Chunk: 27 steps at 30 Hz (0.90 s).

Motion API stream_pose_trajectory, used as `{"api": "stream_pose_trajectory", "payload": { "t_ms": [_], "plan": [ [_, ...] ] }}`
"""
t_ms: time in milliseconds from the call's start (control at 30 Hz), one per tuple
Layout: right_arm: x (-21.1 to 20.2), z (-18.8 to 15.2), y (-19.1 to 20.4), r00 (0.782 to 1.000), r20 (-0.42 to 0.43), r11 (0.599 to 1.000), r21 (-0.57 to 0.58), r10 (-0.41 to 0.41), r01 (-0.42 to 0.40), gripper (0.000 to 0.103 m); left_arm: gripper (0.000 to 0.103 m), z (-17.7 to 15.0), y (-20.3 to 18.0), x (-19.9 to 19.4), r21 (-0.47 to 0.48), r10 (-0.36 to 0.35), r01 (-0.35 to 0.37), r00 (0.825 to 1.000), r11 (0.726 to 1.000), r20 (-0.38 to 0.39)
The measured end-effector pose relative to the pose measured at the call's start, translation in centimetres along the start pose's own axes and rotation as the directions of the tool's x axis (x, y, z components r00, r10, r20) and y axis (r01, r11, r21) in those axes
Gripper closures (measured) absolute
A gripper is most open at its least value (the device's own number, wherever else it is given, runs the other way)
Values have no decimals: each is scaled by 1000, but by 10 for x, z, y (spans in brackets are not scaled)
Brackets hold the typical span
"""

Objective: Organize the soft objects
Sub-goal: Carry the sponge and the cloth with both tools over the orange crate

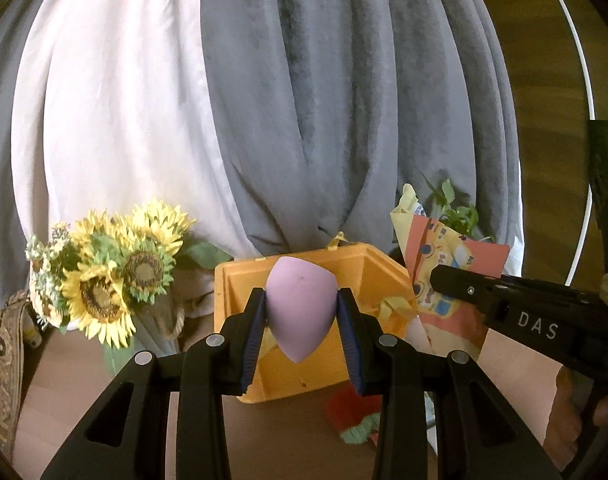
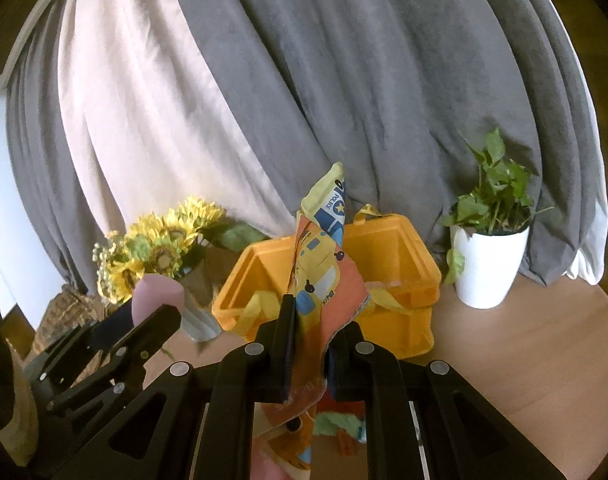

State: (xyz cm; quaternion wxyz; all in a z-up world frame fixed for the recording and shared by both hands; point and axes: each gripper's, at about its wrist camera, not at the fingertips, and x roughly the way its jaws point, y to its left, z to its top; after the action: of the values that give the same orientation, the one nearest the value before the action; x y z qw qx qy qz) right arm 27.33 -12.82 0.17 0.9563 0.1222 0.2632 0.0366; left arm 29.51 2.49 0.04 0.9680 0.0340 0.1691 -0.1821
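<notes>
Left gripper (image 1: 301, 316): jaws partly closed, clamped on both sides of a lilac egg-shaped sponge (image 1: 299, 308), pointed end toward the camera. Sponge is held up in the air, in front of and above the open orange box (image 1: 384, 276).

Right gripper (image 2: 308, 344): jaws nearly closed, pinching a cloth book (image 2: 324, 276) printed with cartoon vehicles. Book stands upright out of the jaws, its top corner flopping over; one page reads "POLICE". It hangs in front of the box, not inside it.

On the wooden table (image 2: 524, 340), below the grippers: a red and green soft item (image 1: 358, 416), partly hidden; identity unclear.

Box has yellow strap handles (image 2: 255, 308); something pale lies inside at the right, too blurred to name.

Left of box: sunflowers (image 1: 107, 272) in a vase. Right of box: potted plant (image 2: 488, 256) in a white pot.

Behind everything: grey and white curtains (image 1: 304, 100).
</notes>
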Motion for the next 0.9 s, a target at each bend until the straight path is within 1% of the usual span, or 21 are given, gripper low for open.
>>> {"api": "stream_pose_trajectory", "payload": {
  "t_ms": [200,367,533,633,767,900],
  "plan": [
    [19,13,1,1000,7,999,31,-11,11,89,68,12,9,21,18,-4,4,1000,1000,16],
    [41,24,-3,1000,4,996,85,-18,18,89,68,21,18,46,25,-25,24,1000,999,10],
    [63,33,-8,1000,-4,990,139,-28,28,89,68,28,28,78,0,-67,68,997,998,-27],
    [77,37,-12,999,-10,983,178,-42,43,89,68,30,33,95,-3,-80,80,996,997,-45],
    [100,40,-21,998,-33,966,252,-51,58,89,68,31,37,122,-7,-93,92,993,996,-80],
    [122,43,-34,997,-45,938,339,-66,77,89,68,33,39,146,-11,-94,93,989,996,-113]
  ]
}}
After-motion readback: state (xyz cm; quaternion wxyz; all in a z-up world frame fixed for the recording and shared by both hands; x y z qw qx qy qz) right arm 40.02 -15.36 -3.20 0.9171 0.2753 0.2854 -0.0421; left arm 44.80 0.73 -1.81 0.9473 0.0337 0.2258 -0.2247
